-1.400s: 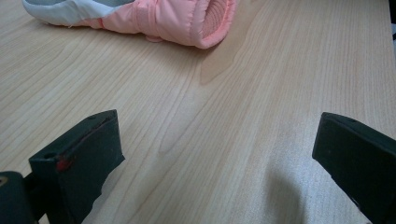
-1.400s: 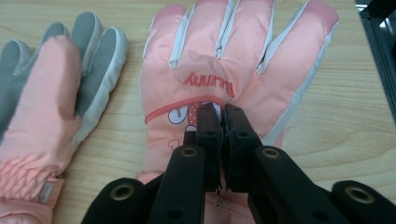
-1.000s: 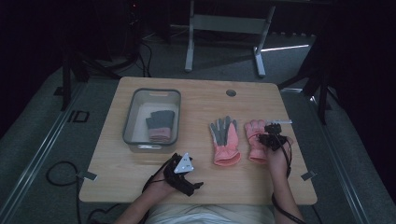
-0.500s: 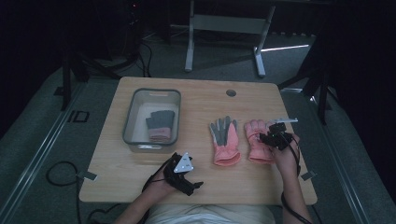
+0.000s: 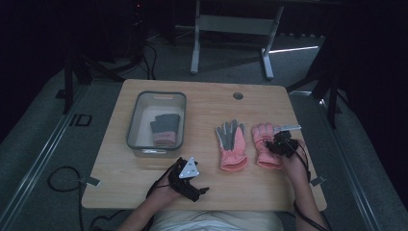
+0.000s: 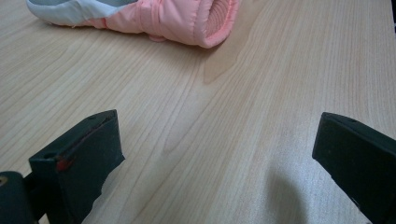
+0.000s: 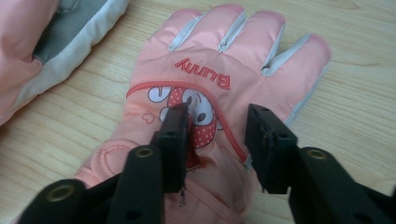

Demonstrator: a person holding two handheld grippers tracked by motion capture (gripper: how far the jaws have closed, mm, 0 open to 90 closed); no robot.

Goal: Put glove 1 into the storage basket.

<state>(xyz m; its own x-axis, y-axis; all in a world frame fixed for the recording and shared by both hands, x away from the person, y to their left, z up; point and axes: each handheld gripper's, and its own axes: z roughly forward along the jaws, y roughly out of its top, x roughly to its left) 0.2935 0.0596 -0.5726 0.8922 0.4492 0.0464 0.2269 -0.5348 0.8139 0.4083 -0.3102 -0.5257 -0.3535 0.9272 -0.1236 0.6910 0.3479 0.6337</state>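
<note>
A pink glove (image 5: 265, 147) with a "Bunny" print (image 7: 224, 60) lies back-up at the table's right. My right gripper (image 7: 217, 116) hangs just over its back, fingertips at the cartoon patch (image 5: 281, 144). Its jaws have opened from nearly shut and have just been closing a little. They stand apart with glove fabric under and between them, not pinched. A second pink glove (image 5: 232, 144) lies grey palm up to its left (image 7: 60, 42). My left gripper (image 5: 192, 185) rests open near the front edge, with bare wood between its jaws (image 6: 215, 135) and that glove's cuff (image 6: 187, 21) ahead.
A clear bin (image 5: 139, 120) stands at the table's left with a grey and pink glove (image 5: 166, 129) inside. A round cable hole (image 5: 237, 95) sits near the table's far edge. Dark floor, cables and a stand's legs surround the table.
The right hand has shifted a little over the printed pink glove. The left gripper and both gloves lie as before.
</note>
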